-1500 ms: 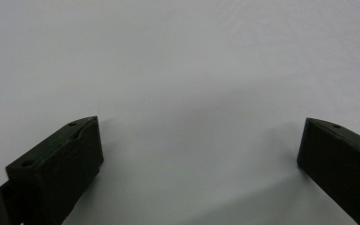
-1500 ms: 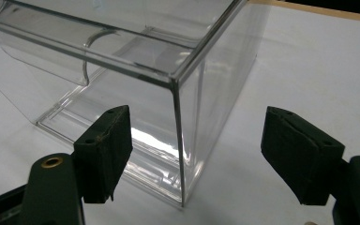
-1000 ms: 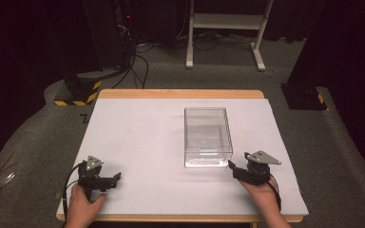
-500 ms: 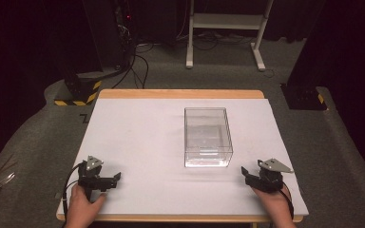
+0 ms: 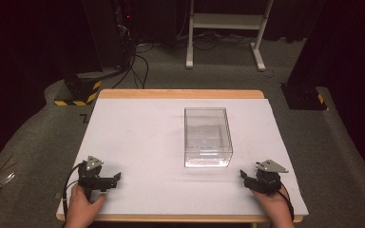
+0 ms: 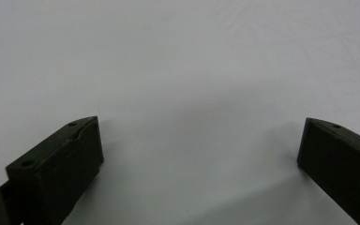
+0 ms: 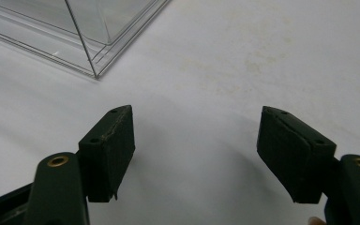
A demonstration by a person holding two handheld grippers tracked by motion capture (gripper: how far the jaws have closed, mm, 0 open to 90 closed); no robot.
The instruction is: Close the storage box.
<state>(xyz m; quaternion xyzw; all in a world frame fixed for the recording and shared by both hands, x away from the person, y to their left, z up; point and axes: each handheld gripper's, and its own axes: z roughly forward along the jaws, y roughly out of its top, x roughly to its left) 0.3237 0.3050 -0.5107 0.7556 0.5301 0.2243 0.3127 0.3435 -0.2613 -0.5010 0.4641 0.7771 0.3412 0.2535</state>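
A clear plastic box point(image 5: 208, 137) stands empty on the white table cover point(image 5: 142, 142), right of centre. My right gripper point(image 5: 244, 176) rests near the front right corner, a short way in front and to the right of the box, jaws pointing left. In the right gripper view its jaws point(image 7: 196, 110) are open and have just been closing, with nothing between them; the box's corner point(image 7: 82, 33) lies ahead at the upper left. My left gripper point(image 5: 115, 180) sits near the front left corner, jaws pointing right. Its jaws point(image 6: 200, 123) stand wide open over bare white cover.
The table's wooden rim point(image 5: 180, 94) shows at the far side. Beyond it, on the grey floor, are cables point(image 5: 138, 61), a white frame's legs point(image 5: 223, 28) and black bases with yellow stripes point(image 5: 78, 92). A person's hands hold both grippers at the front edge.
My right gripper has drawn back from the box, toward the right and the front edge. The left gripper and the box have not moved.
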